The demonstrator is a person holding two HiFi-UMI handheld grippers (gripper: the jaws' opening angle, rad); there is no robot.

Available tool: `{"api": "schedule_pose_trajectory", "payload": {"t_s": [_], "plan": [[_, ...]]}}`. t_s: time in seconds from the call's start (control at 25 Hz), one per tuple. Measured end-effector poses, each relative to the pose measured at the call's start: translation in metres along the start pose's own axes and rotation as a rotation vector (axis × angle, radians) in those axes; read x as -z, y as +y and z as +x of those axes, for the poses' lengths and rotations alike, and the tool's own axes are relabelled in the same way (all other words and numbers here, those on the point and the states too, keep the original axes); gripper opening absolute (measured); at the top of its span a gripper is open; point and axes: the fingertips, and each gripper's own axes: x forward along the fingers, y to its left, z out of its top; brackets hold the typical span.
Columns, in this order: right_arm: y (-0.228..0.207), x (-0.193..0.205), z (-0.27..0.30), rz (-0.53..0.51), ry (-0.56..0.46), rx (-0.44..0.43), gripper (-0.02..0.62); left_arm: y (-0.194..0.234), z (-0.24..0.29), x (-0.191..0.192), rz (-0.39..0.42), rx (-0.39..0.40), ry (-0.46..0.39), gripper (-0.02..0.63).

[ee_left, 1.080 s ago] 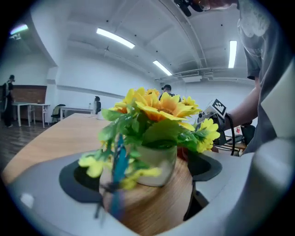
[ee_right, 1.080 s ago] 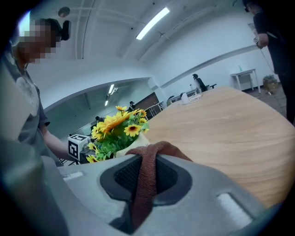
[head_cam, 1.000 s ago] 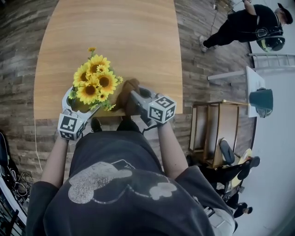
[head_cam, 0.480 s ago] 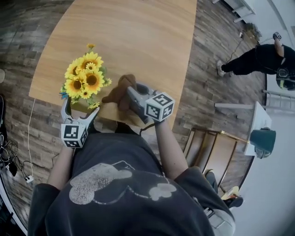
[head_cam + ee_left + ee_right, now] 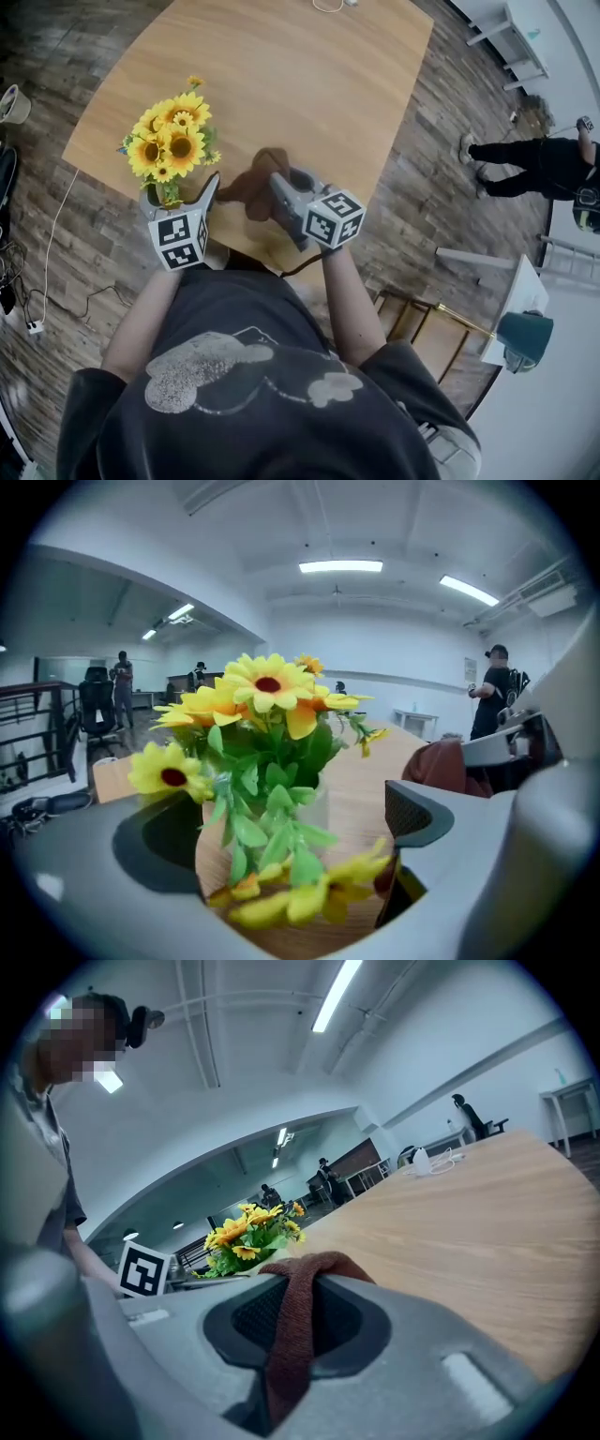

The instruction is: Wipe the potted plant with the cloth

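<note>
The potted plant [image 5: 169, 141] is a bunch of yellow sunflowers with green leaves in a small pale pot, standing near the wooden table's [image 5: 309, 94] front left edge. My left gripper [image 5: 178, 192] is open, one jaw on each side of the pot. In the left gripper view the plant [image 5: 267, 761] fills the gap of that gripper [image 5: 281, 827], with bare wood showing beside the pot. My right gripper [image 5: 277, 183] is shut on a brown cloth [image 5: 248, 187], just right of the plant. The cloth [image 5: 291, 1335] hangs pinched in the right gripper [image 5: 300, 1288].
A person in black [image 5: 525, 164] stands on the wood floor to the right. A white side table [image 5: 511, 300] and a wooden frame [image 5: 422, 328] stand at lower right. A white cable [image 5: 328, 5] lies at the table's far edge. Floor cables [image 5: 37, 323] run at left.
The head view has swung, so the table looks turned. My left gripper has drawn in closer around the pot. The right gripper still holds the cloth beside the plant.
</note>
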Motion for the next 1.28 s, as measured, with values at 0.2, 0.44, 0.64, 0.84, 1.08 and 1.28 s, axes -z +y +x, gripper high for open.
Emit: {"api": "schedule_pose_trajectory", "payload": {"t_s": [0.2, 0.44, 0.64, 0.84, 1.08, 1.28], "plan": [[-0.001, 0.004, -0.002, -0.016, 0.026, -0.02, 0.044, 0.016, 0.023, 0.001, 0.026, -0.113, 0.009, 0.621], [-0.001, 0.003, -0.005, -0.026, 0.042, -0.045, 0.044, 0.021, 0.032, 0.007, -0.006, -0.136, 0.044, 0.491], [0.003, 0.0, 0.004, -0.03, 0.051, -0.05, 0.044, 0.024, 0.035, 0.004, 0.022, -0.065, 0.048, 0.488], [0.012, -0.012, 0.029, -0.037, 0.041, -0.047, 0.044, 0.03, 0.032, 0.003, 0.103, 0.105, 0.054, 0.486], [0.033, -0.036, 0.085, -0.073, 0.031, -0.063, 0.044, 0.04, 0.02, 0.007, 0.268, 0.424, 0.077, 0.486], [0.036, -0.05, 0.122, -0.103, 0.032, -0.028, 0.044, 0.047, 0.024, 0.012, 0.358, 0.589, 0.113, 0.486]]}}
